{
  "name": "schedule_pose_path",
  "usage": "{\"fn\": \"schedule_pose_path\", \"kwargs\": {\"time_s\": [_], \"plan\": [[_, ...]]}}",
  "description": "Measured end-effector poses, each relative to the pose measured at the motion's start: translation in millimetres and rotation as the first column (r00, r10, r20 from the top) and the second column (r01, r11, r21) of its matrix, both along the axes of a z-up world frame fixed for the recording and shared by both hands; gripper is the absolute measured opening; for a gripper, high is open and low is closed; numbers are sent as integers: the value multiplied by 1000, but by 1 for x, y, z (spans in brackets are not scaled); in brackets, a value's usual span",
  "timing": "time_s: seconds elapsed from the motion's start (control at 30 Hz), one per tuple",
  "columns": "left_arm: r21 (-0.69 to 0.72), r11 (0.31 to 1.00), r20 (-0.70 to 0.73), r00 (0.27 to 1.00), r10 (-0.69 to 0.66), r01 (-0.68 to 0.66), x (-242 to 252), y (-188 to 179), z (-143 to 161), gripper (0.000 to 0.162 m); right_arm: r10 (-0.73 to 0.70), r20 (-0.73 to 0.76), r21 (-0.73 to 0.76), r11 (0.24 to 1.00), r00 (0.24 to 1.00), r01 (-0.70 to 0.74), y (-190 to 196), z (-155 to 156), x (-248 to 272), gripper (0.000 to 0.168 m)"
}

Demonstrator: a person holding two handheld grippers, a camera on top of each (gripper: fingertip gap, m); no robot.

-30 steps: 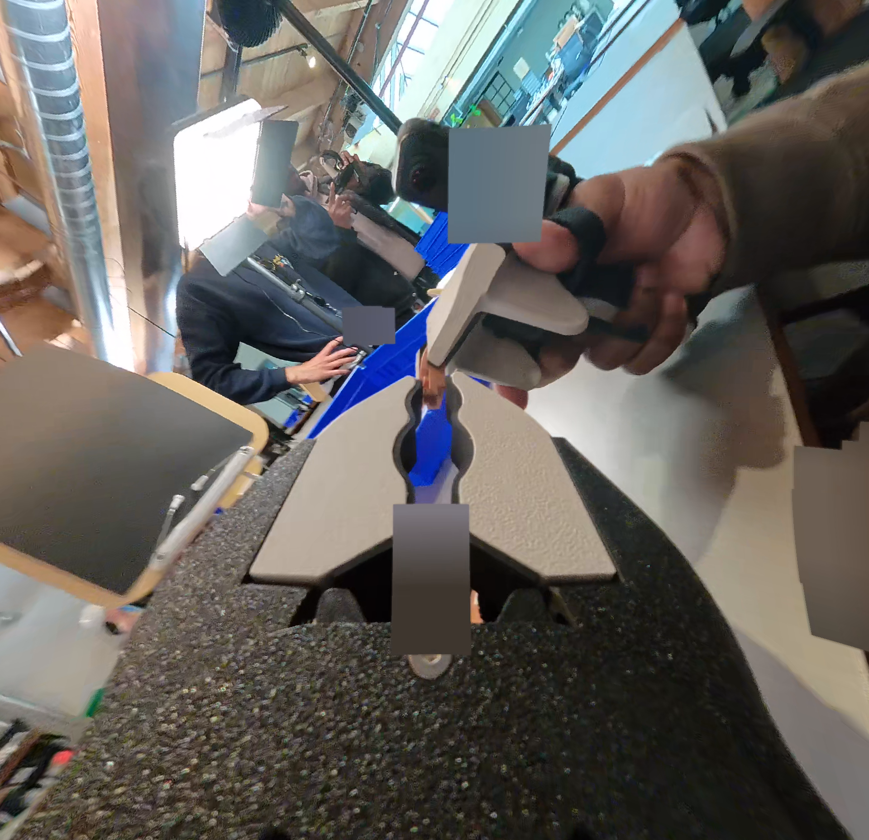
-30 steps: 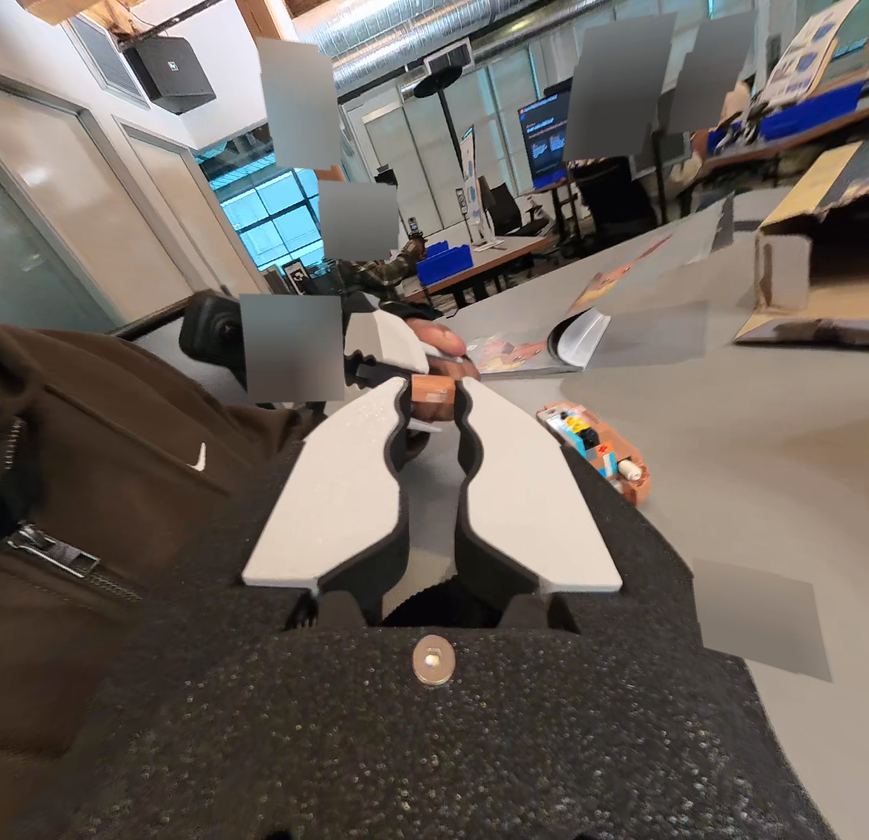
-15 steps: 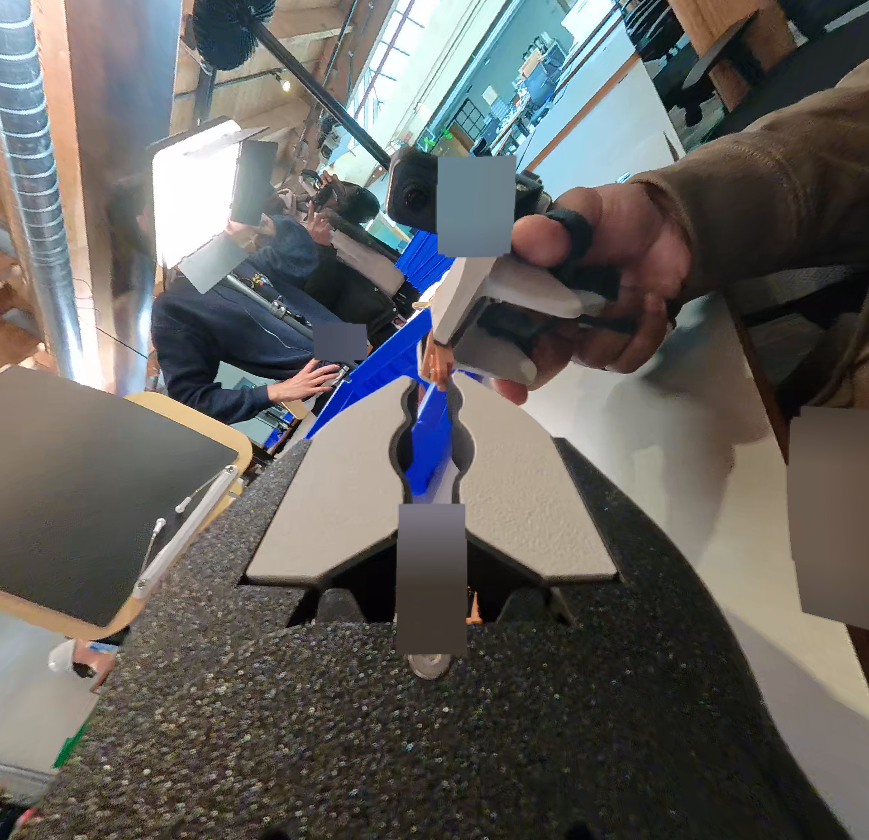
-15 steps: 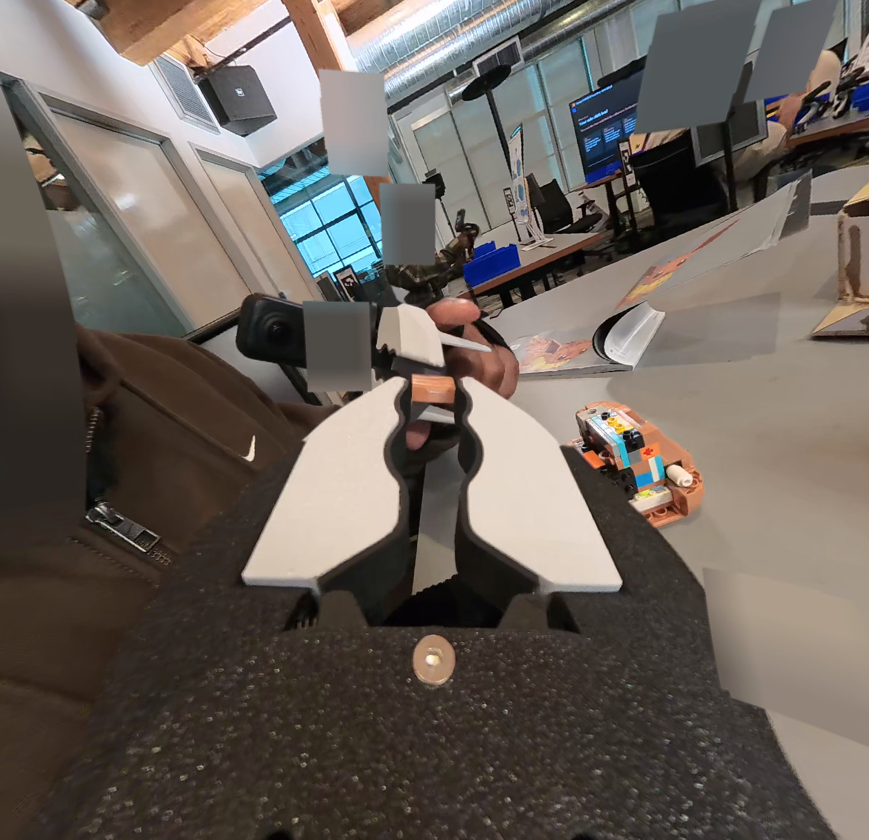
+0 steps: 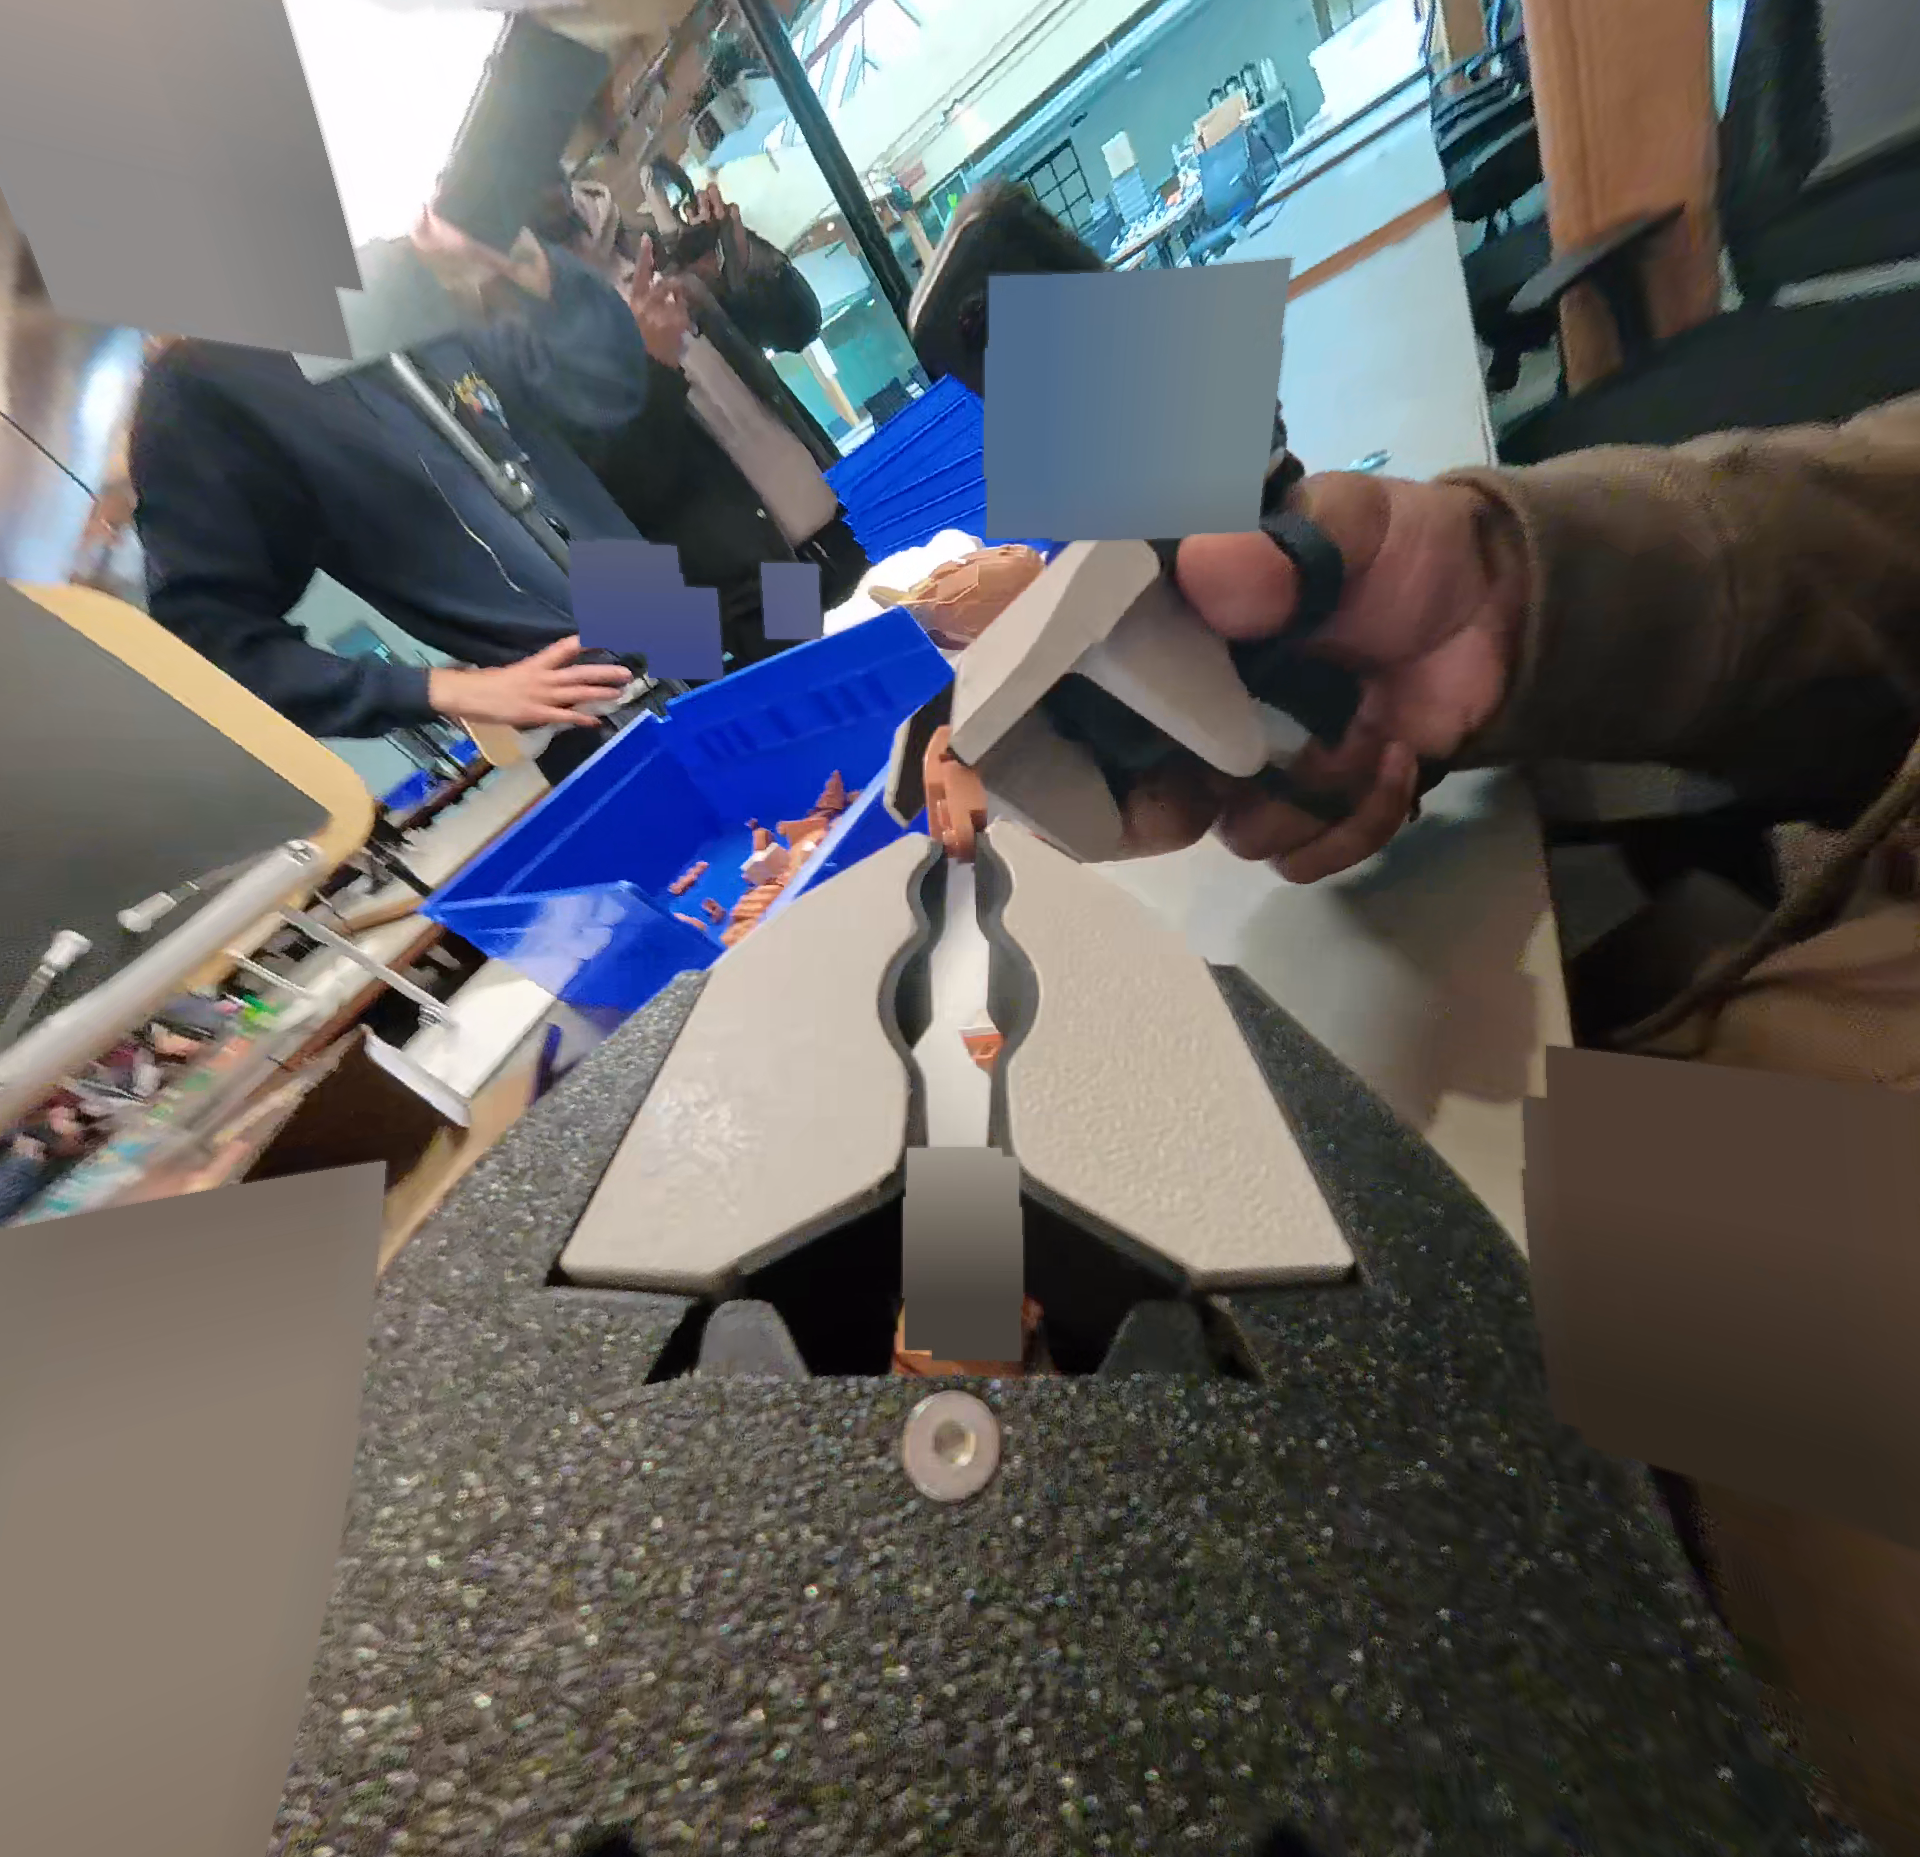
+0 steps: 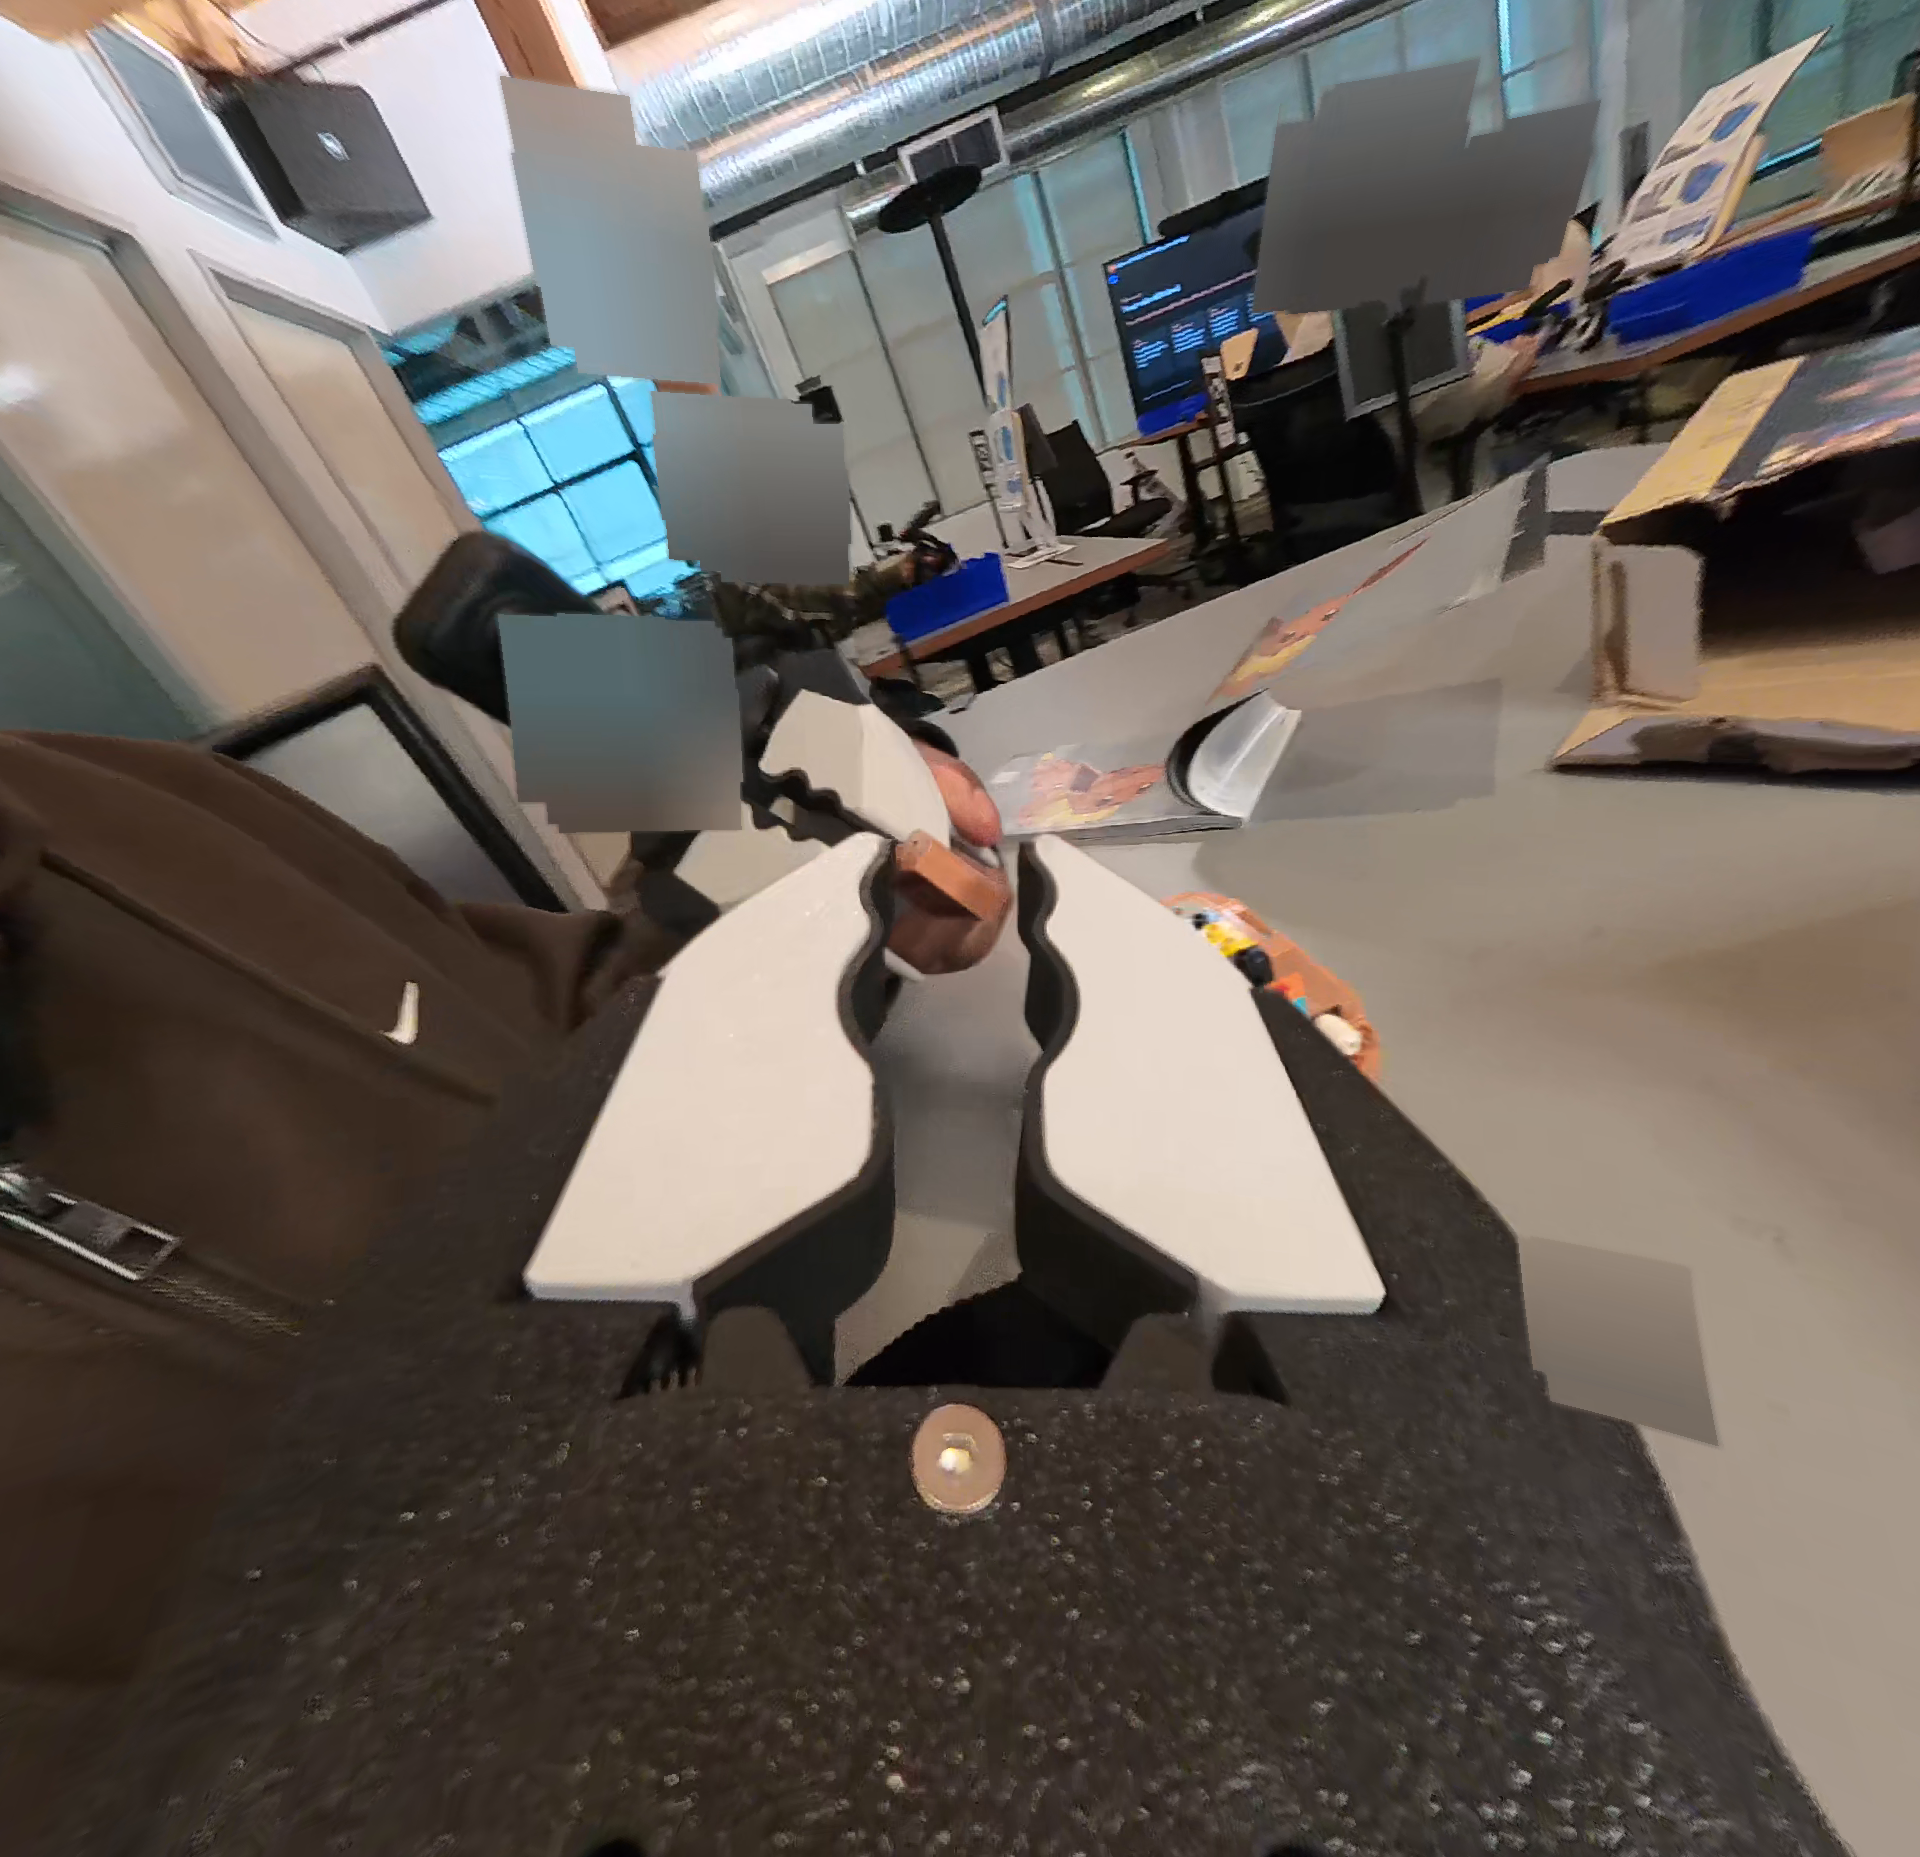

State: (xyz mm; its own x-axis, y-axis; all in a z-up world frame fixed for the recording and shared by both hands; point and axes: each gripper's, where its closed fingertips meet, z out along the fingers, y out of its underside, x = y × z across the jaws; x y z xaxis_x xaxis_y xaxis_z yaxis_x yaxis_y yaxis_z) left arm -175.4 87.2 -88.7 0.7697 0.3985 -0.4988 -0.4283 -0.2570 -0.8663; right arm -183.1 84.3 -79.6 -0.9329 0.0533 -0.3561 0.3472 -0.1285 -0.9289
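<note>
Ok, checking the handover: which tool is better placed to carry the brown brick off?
Left, probably. The left tool pinches the brown brick at its tips, while the right tool stands open around it, and the blue bin lies just ahead of the left.

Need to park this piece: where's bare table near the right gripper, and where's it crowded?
Bare grey table lies right of the orange brick build, before the cardboard box. Crowded: around the open booklet and the blue bin.
</note>
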Motion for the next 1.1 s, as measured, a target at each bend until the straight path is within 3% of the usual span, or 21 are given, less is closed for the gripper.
{"fn": "schedule_pose_path", "kwargs": {"time_s": [0.1, 0.2, 0.33, 0.43, 0.53, 0.67, 0.77, 0.87, 1.1], "plan": [[41, 999, 118, 993, -15, 10, -1, -1, -1, 5, -77, -121, 48, 995, 990, 83, 4, -1, -4, 25], [113, 993, 283, 957, -59, 28, -3, -3, 0, 5, -176, -314, 107, 970, 933, 219, 11, -2, -11, 27], [310, 950, 536, 817, -210, 41, -6, -8, 5, 5, -213, -606, 179, 902, 766, 393, 15, -7, -14, 26], [387, 922, 629, 728, -272, 11, -10, -11, 3, 5, -185, -743, 203, 853, 643, 480, 11, -12, -14, 27], [347, 937, 678, 698, -232, -26, -13, -9, -7, 5, -157, -886, 160, 779, 436, 606, 9, -14, -18, 26], [238, 968, 671, 734, -104, -80, -17, -9, -14, 5, 21, -999, 35, 675, 28, 737, 6, -14, -16, 19], [163, 981, 641, 767, -26, -104, -18, -7, -14, 5, 126, -983, -22, 646, -135, 763, -1, -18, -15, 18], [112, 986, 611, 791, 28, -121, -19, -5, -14, 5, 156, -966, -62, 628, -204, 776, -3, -16, -15, 19], [96, 987, 621, 783, 40, -126, -19, -5, -17, 5, 203, -952, -61, 609, -230, 791, -7, -22, -17, 17]]}}
